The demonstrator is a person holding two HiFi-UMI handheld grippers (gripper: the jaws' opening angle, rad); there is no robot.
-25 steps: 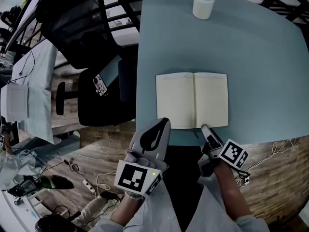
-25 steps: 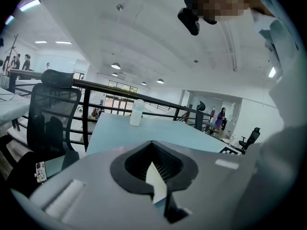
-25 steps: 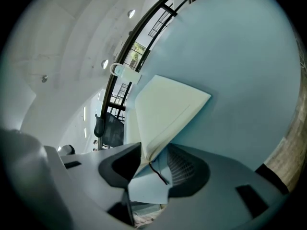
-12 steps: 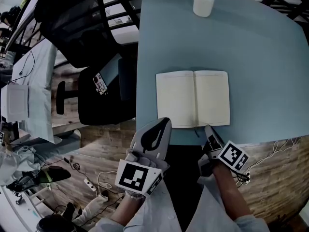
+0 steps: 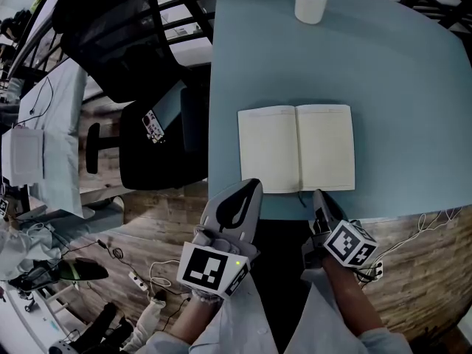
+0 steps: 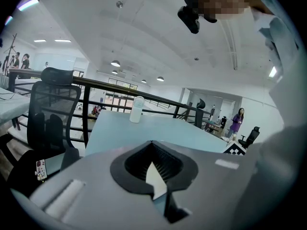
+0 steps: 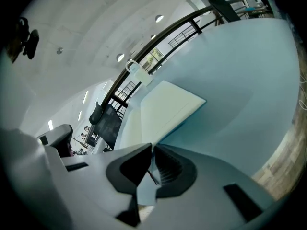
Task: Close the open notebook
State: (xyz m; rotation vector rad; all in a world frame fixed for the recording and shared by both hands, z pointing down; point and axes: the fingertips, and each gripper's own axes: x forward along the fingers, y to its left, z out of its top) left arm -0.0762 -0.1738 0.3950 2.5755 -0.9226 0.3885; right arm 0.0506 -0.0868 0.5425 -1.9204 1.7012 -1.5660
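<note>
The right gripper [image 7: 151,148] is held at the near edge of the worktop [image 5: 398,87]. Its jaws have just been closing and are now seen pressed together on the near edge of the notebook [image 5: 269,150], at the bottom of its right-hand half, close to the spine. A thin dark line is caught between the pads; what it belongs to cannot be told. The gripper is pointed downward and away from the person, and its marker cube [image 5: 349,243] is seen rolled to one side, off the worktop.

The left gripper [image 6: 152,143] is held beside it over the same near edge, by the near left corner. Its jaws are brought together with nothing between them — only the hollow behind the tips is left showing. The tips are kept just short of the notebook's left page and are not laid on it.

The notebook is spread open, both pale pages facing up, close to the near edge of the worktop and nearer its left edge than its right. A short dark ribbon [image 5: 299,200] is seen at the near end of the spine.

A white lidded cup [image 5: 310,2] is stood upright at the far edge, well apart from the notebook. A black office chair [image 5: 118,35] is placed off the left edge.
</note>
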